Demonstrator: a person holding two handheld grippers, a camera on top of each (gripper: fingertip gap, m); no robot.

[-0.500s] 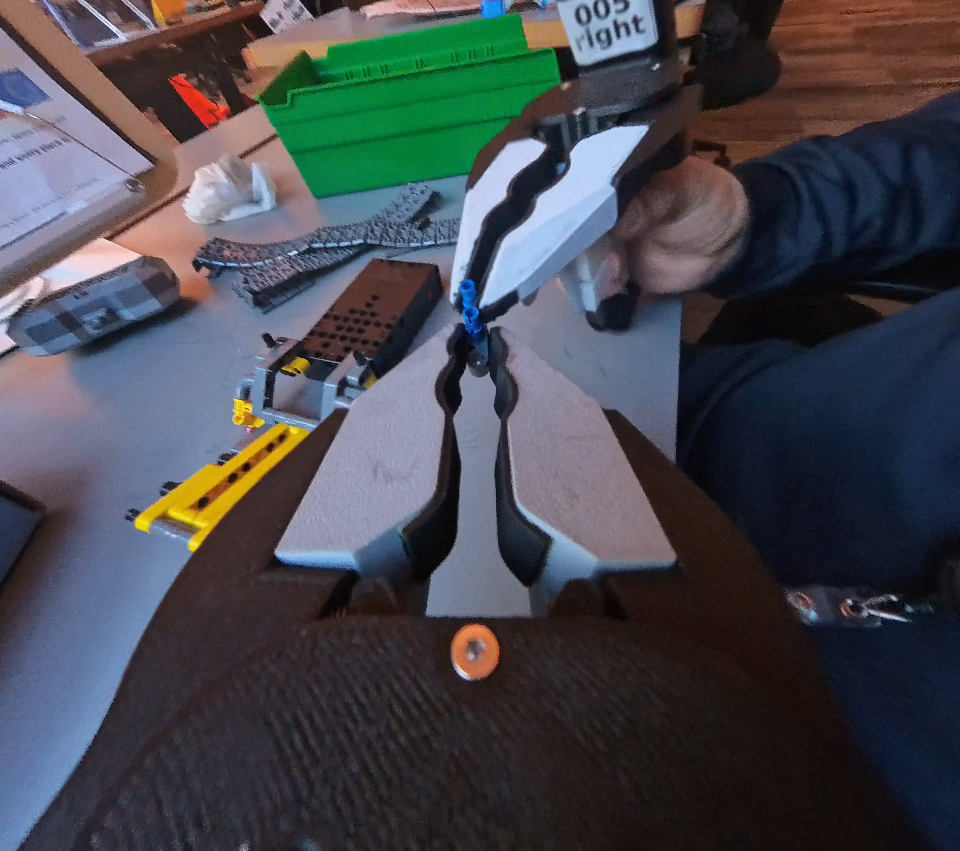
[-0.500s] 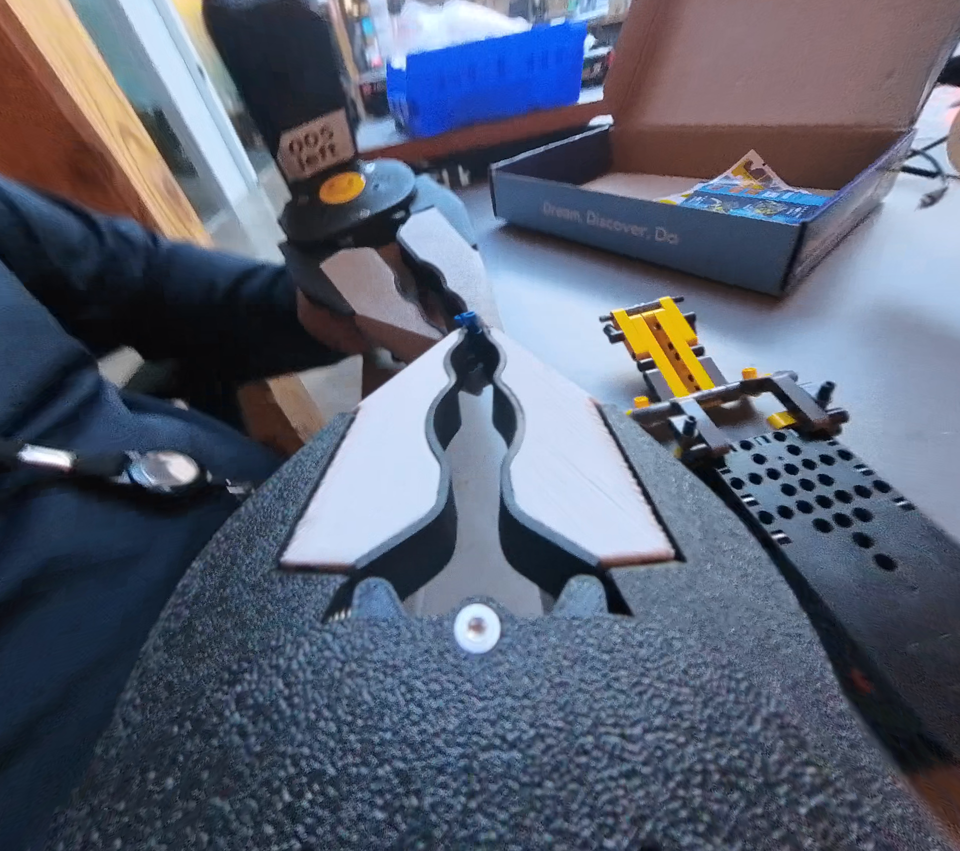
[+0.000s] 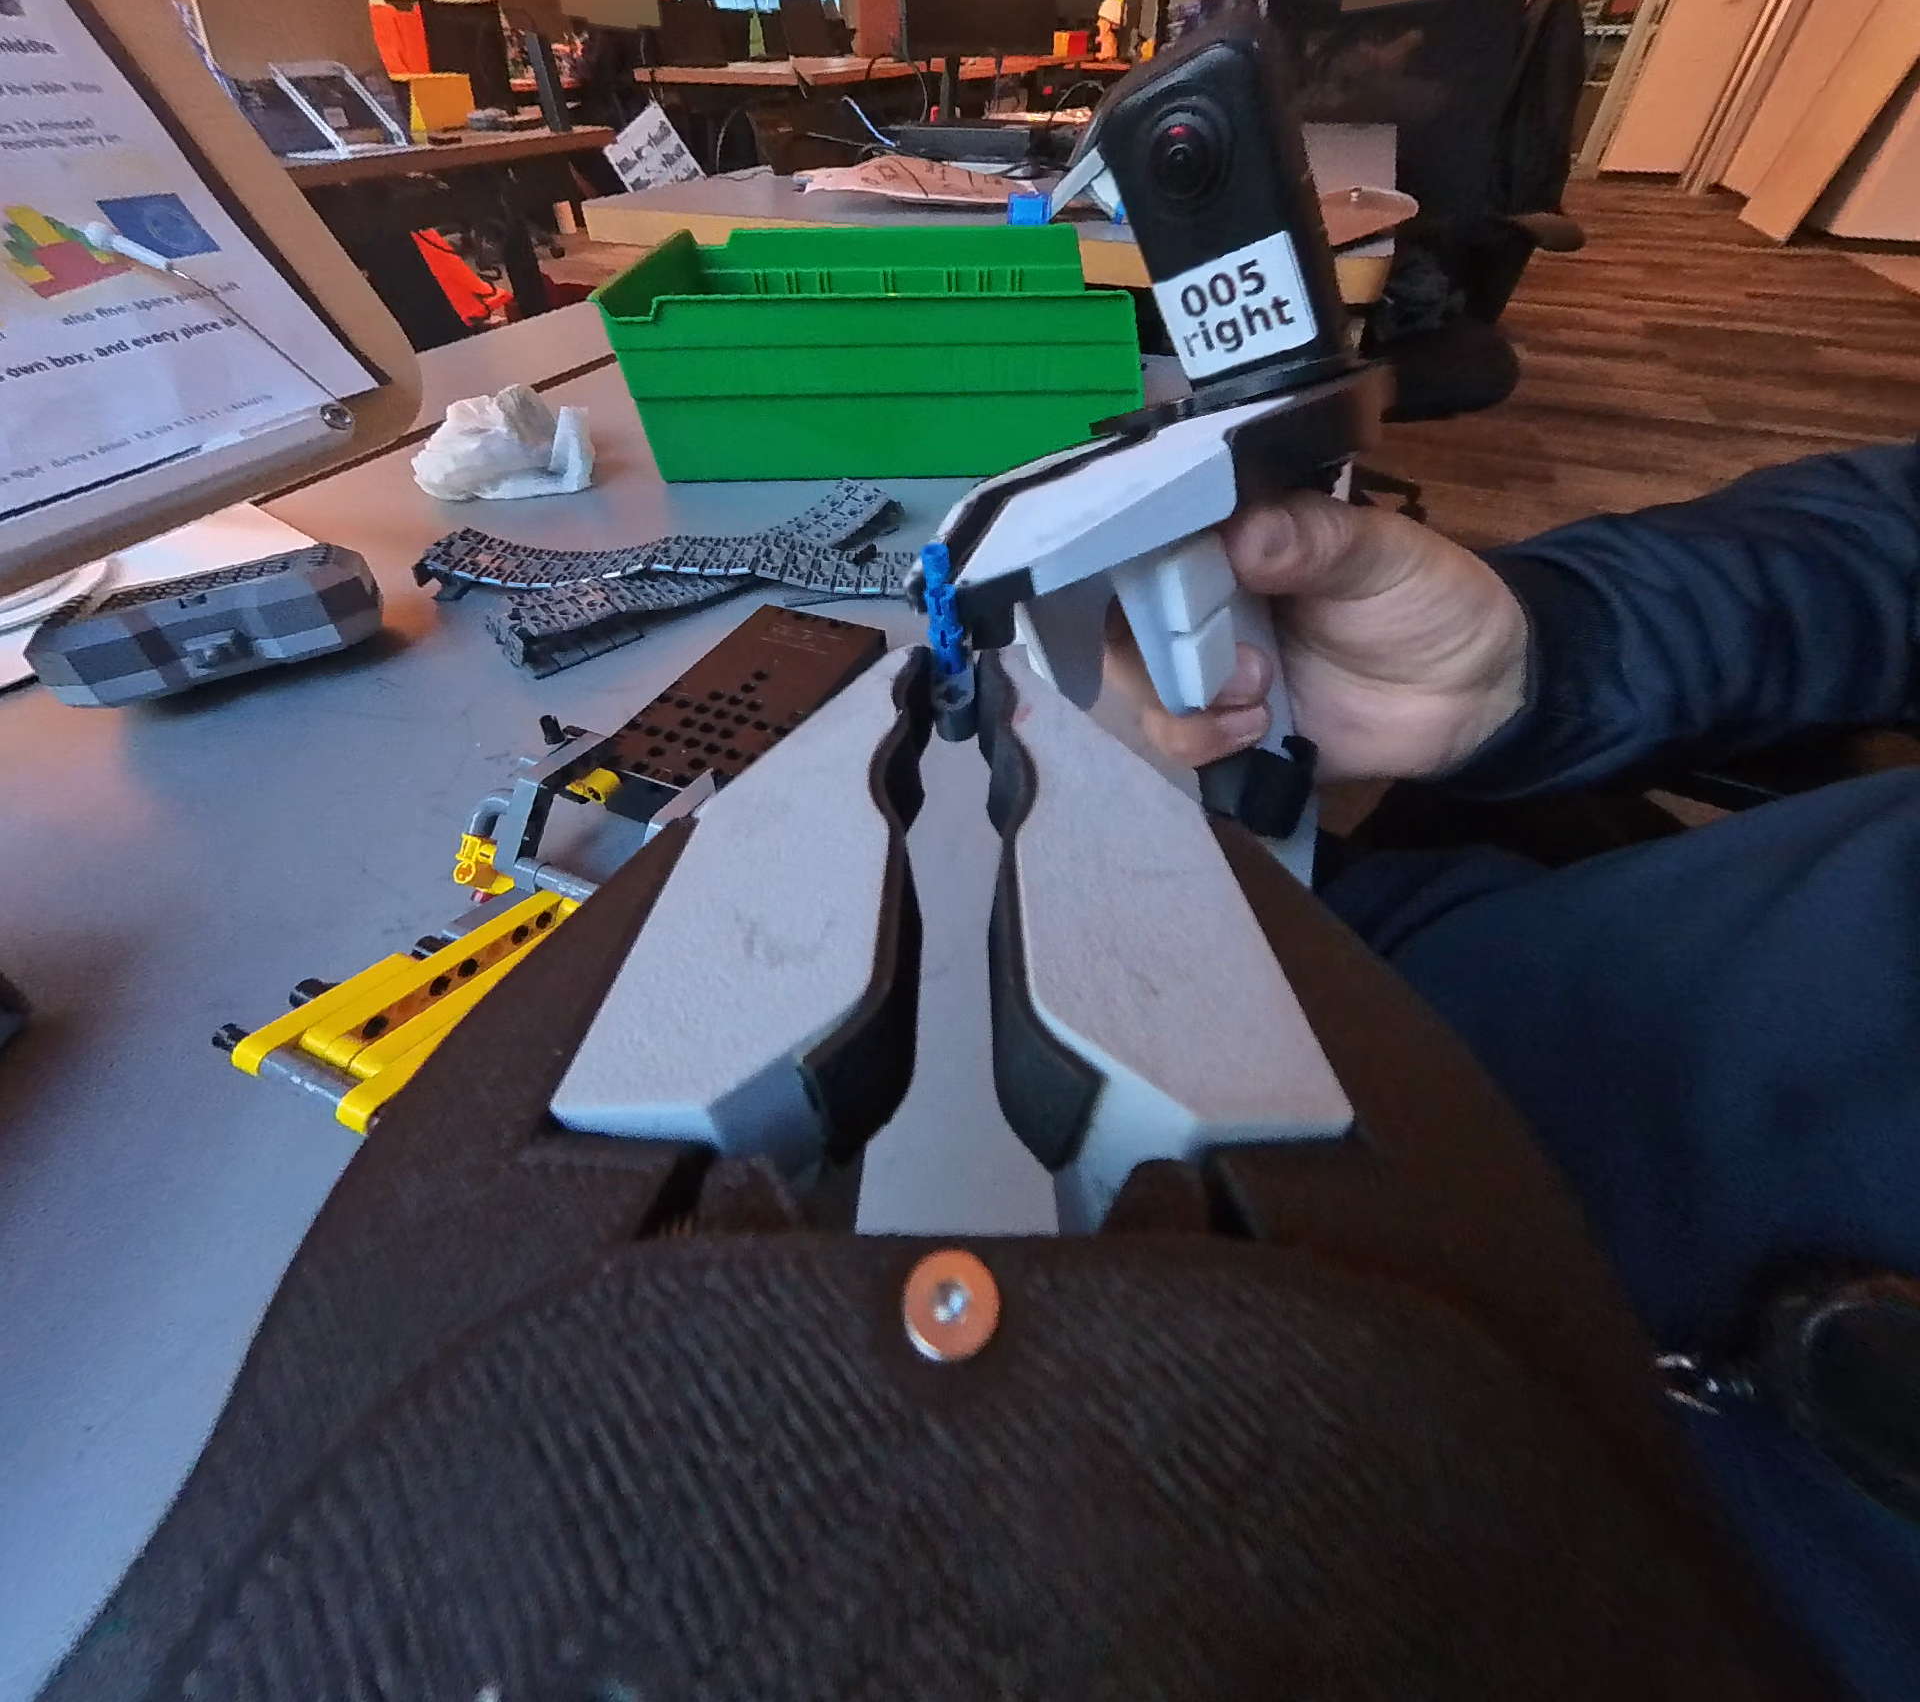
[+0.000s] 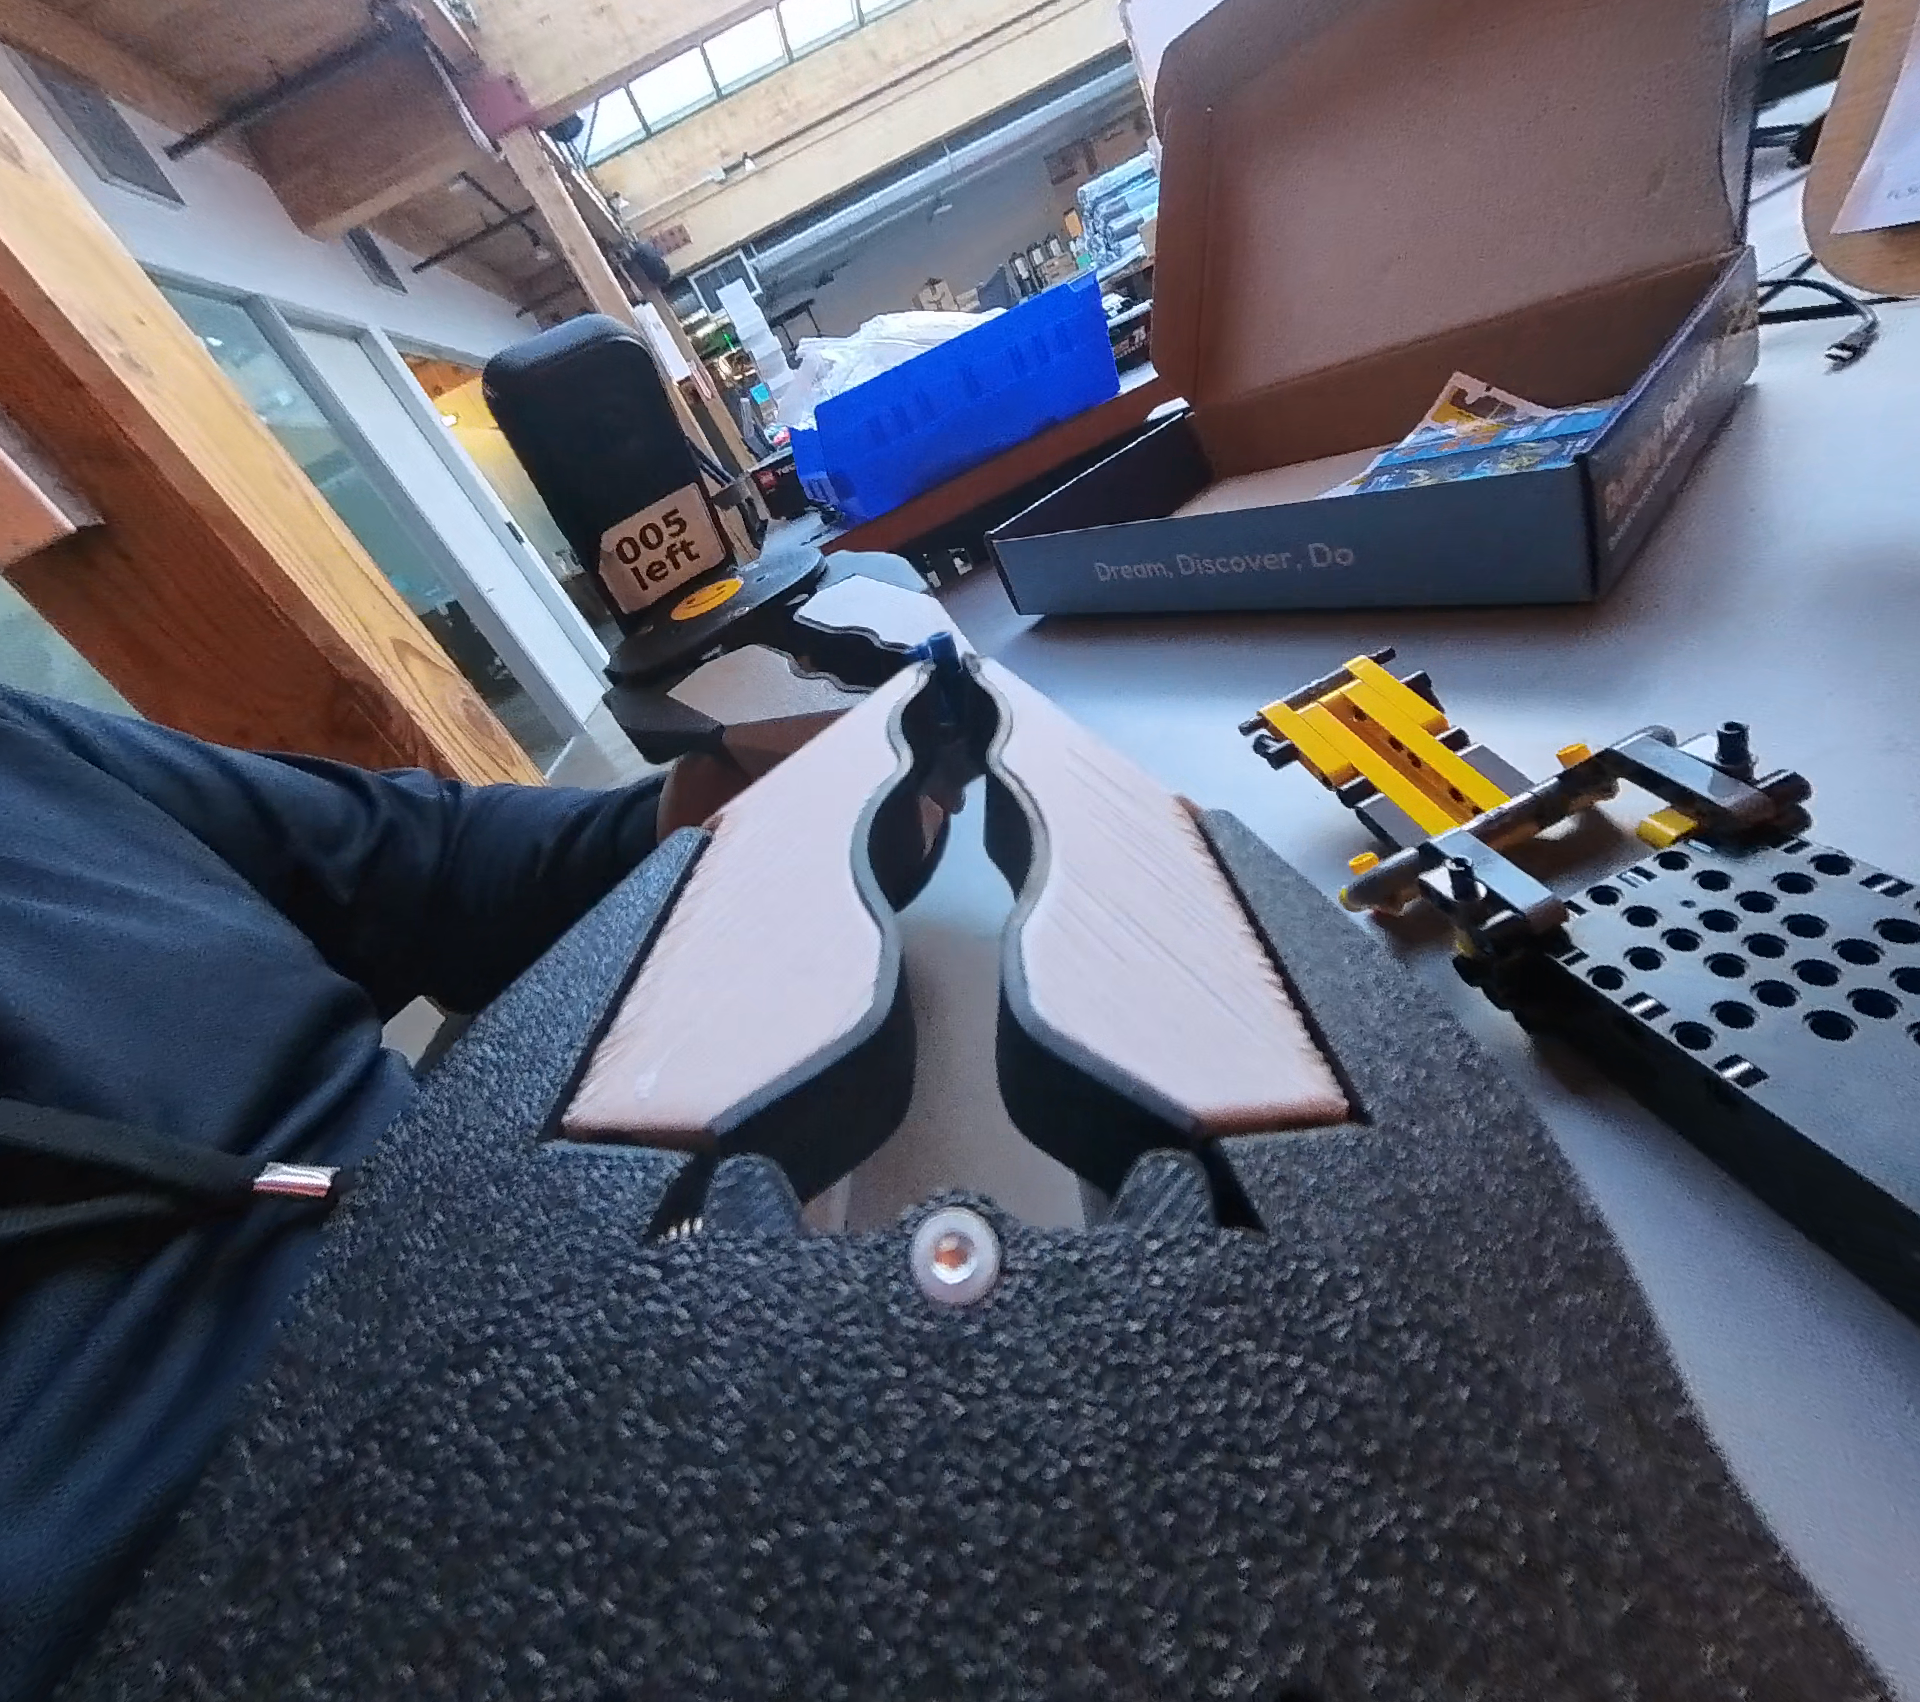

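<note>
Both grippers, left gripper (image 3: 951,696) and right gripper (image 3: 940,587), have lifted, jaws clamped on blue pin (image 3: 943,613) and dark connector (image 3: 954,702), near green bin (image 3: 873,364).

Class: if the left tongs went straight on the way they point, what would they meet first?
Probably the right tongs, tip to tip with the left tongs around a blue pin; depth is hard to judge.

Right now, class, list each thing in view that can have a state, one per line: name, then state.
Left gripper: shut on a small dark connector.
Right gripper: shut on a blue pin.
Blue pin: upright, its lower end at the connector.
Cardboard box: open, lid up, leaflets inside.
Green bin: upright, contents hidden.
Black plate: flat on the table, joined to the yellow frame.
Tracks: loose, lying flat.
</note>
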